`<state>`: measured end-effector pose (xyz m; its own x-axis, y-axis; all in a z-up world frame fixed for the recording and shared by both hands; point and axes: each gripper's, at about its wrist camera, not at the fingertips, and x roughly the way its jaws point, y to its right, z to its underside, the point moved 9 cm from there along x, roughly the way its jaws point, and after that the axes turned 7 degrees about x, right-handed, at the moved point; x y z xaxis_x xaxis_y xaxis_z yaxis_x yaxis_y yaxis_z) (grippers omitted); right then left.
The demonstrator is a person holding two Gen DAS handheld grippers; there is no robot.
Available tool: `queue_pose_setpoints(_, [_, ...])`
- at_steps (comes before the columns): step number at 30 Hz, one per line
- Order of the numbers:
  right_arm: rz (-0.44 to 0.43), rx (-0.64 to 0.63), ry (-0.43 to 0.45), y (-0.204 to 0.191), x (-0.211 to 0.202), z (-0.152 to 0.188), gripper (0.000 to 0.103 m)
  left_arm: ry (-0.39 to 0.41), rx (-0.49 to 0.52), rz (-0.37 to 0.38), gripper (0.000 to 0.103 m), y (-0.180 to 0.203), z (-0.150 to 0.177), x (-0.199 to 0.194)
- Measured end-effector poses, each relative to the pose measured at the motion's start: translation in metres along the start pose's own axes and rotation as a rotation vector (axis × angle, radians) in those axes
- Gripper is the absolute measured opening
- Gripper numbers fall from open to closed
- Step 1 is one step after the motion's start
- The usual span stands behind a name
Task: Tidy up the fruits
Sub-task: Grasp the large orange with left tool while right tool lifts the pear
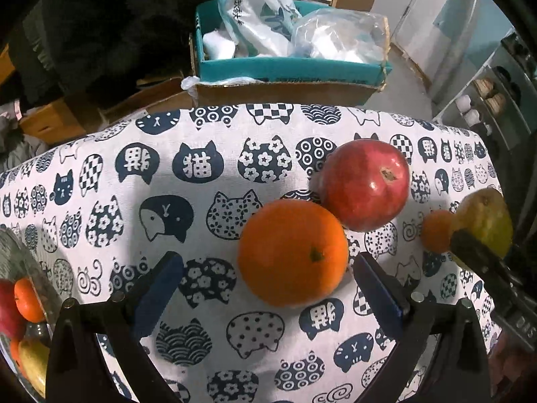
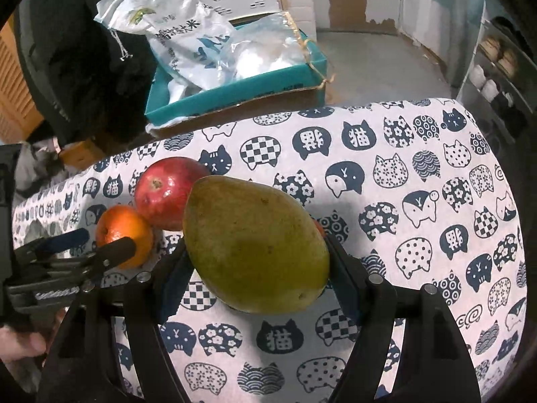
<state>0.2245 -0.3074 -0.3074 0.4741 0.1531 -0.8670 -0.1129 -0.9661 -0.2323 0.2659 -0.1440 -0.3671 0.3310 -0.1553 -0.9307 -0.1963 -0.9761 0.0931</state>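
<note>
A big orange point(image 1: 292, 252) lies on the cat-print cloth point(image 1: 208, 336), between the fingers of my left gripper point(image 1: 268, 261), which is open; its left pad stands well clear of the fruit. Behind the orange sits a red apple point(image 1: 364, 184), and a small tangerine point(image 1: 436, 231) lies to the right. My right gripper point(image 2: 258, 263) is shut on a green-yellow mango point(image 2: 255, 245), one pad against each side. The mango point(image 1: 483, 218) also shows at the right edge of the left wrist view. In the right wrist view the apple point(image 2: 167, 191), the orange point(image 2: 124, 235) and the left gripper point(image 2: 95, 243) lie to the left.
A glass bowl point(image 1: 33, 268) holding fruit stands at the left edge of the table. Beyond the table's far edge is a teal box point(image 1: 288, 70) filled with plastic bags. Shelves point(image 1: 486, 100) stand at the far right. A hand point(image 2: 20, 339) shows low on the left.
</note>
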Motion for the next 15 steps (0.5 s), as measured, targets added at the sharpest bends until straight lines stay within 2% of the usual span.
queue_pose_setpoints(2, [-0.002, -0.002, 0.000, 0.000, 0.000, 0.000, 0.075, -0.004, -0.023, 0.008, 0.099, -0.001, -0.001, 0.003])
queue_pose_setpoints(5, [-0.001, -0.005, 0.002, -0.001, 0.000, 0.000, 0.075, -0.004, -0.031, 0.037, 0.088, 0.002, -0.003, 0.004])
queue_pose_setpoints(8, [-0.001, -0.006, 0.001, -0.001, -0.001, 0.001, 0.075, 0.000, -0.008, 0.070, 0.069, 0.012, -0.003, 0.004])
queue_pose_setpoints(15, [0.007, -0.019, 0.009, -0.003, -0.005, 0.003, 0.075, 0.011, 0.019, 0.041, 0.068, 0.015, 0.003, -0.003])
